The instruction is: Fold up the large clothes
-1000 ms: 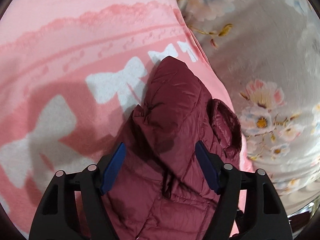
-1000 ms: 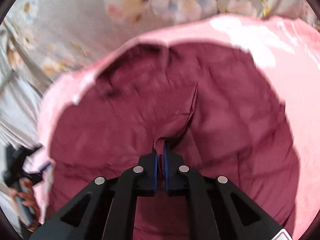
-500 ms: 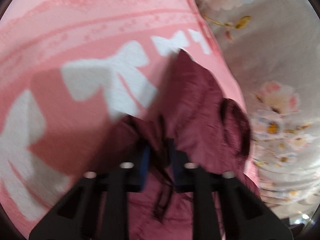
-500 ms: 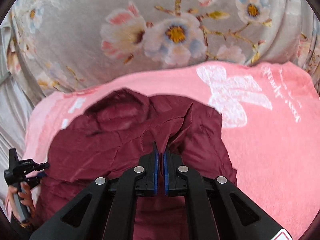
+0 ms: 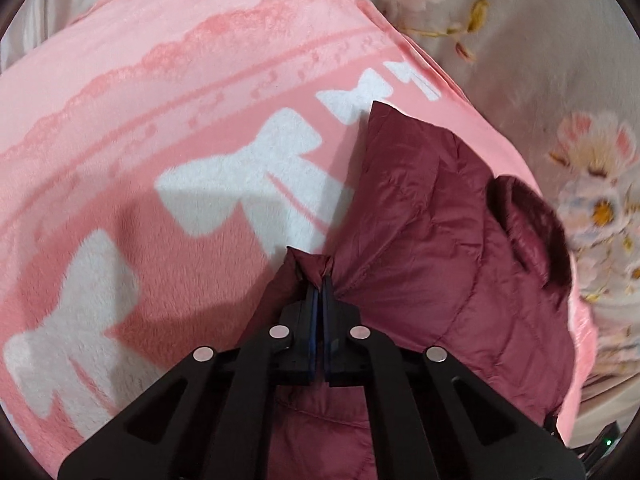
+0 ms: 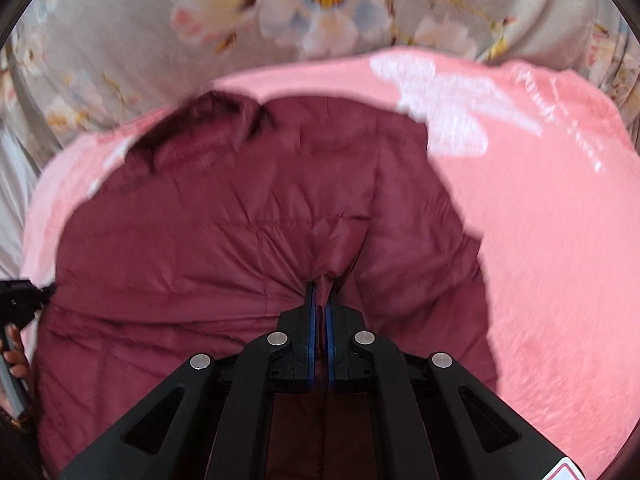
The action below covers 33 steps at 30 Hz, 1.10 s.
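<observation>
One second ago the left gripper (image 5: pixel 319 286) stood spread on either side of a jacket fold; its blue pads are now pressed together on a bunched tuft of the maroon jacket (image 5: pixel 432 248). The right gripper (image 6: pixel 320 294) was already clamped on the fabric a second ago and remains so, with a pinch of cloth (image 6: pixel 326 280) rising between its pads.

Left wrist view, near to far: the black fingers; the pinched tuft; the quilted jacket spreading up and to the right, ending in a pointed corner that touches a white bow print; a darker fur-like trim (image 5: pixel 532 232) on the jacket's right edge. The jacket lies on a pink blanket (image 5: pixel 160 120) printed with white bows. Beyond the blanket's right edge lies grey floral bedding (image 5: pixel 560 80).

Right wrist view, near to far: the jacket (image 6: pixel 200 240) radiating creases from the pinch point and covering the blanket's (image 6: pixel 560 260) left part; the dark trim at its far edge, blurred; then the floral bedding (image 6: pixel 120 60). At the far left edge the other gripper's handle and a hand (image 6: pixel 14 356) appear, probably the left one.
</observation>
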Available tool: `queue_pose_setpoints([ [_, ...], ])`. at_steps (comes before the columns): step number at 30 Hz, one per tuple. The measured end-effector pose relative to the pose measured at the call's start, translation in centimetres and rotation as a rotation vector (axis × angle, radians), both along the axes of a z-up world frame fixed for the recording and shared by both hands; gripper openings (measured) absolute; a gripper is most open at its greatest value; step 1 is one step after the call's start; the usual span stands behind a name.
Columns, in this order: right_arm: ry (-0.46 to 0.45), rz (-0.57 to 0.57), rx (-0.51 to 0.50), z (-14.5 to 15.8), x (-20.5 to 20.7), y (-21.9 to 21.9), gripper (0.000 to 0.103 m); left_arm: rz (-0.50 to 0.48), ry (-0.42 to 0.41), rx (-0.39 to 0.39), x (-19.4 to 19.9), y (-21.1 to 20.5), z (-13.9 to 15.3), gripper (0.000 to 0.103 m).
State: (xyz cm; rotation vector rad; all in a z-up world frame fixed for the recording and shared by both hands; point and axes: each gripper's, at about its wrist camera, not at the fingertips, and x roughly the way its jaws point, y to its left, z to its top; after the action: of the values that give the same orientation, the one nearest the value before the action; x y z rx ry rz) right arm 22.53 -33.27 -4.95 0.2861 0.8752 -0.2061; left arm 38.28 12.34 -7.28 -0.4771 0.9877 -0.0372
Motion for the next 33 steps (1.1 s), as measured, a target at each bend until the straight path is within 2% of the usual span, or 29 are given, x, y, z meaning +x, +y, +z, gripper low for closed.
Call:
queue_pose_setpoints([
  [3, 0.022, 0.007, -0.034, 0.1, 0.0, 0.4, 0.008, -0.045, -0.001, 0.114, -0.1, -1.3, 0.6, 0.003],
  [6, 0.01, -0.028, -0.011, 2.2, -1.4, 0.3, 0.011, -0.102, 0.003, 0.179, -1.5, -1.6, 2.5, 0.003],
  [10, -0.113, -0.001, -0.056, 7.3, -2.4, 2.5, 0.014, -0.162, -0.102, 0.208, -2.9, -3.2, 7.5, 0.006],
  [13, -0.161, 0.096, -0.028, 9.5, -0.1, 5.8, 0.014, -0.218, -0.154, 0.175, -2.3, -6.4, 9.9, 0.016],
  [14, -0.16, 0.131, -0.017, 9.6, 1.0, 7.0, 0.014, -0.231, -0.156, 0.176, -2.1, -7.4, 10.0, 0.023],
  [15, -0.151, 0.152, -0.019, 9.4, 2.0, 7.9, 0.014, -0.261, -0.15, 0.176, -1.7, -8.8, 9.7, 0.031],
  [16, -0.135, 0.17, -0.024, 9.0, 2.9, 8.7, 0.014, -0.291, -0.125, 0.185, -1.1, -10.2, 8.9, 0.033],
  [20, -0.001, 0.238, 0.019, 4.0, 5.3, 11.2, 0.014, -0.351, -0.025, 0.242, -0.5, -13.1, 3.7, 0.033],
  [22, 0.047, 0.245, 0.019, 1.4, 5.3, 11.7, 0.013, -0.353, -0.026, 0.258, -0.9, -13.2, 1.8, 0.033],
  [24, 0.045, 0.252, 0.008, -0.2, 4.8, 12.1, 0.012, -0.357, -0.066, 0.284, -1.6, -13.3, 1.0, 0.033],
  [30, 0.02, 0.258, -0.055, -0.7, 4.6, 13.0, 0.012, -0.36, -0.135, 0.411, -2.7, -14.8, 0.5, 0.033],
  [32, 0.025, 0.257, -0.024, 0.3, 4.4, 12.6, 0.012, -0.375, -0.114, 0.415, -2.6, -14.8, 1.1, 0.033],
  [33, 0.008, 0.252, -0.004, 1.1, 4.5, 12.0, 0.012, -0.388, -0.091, 0.371, -2.5, -14.4, 1.9, 0.033],
])
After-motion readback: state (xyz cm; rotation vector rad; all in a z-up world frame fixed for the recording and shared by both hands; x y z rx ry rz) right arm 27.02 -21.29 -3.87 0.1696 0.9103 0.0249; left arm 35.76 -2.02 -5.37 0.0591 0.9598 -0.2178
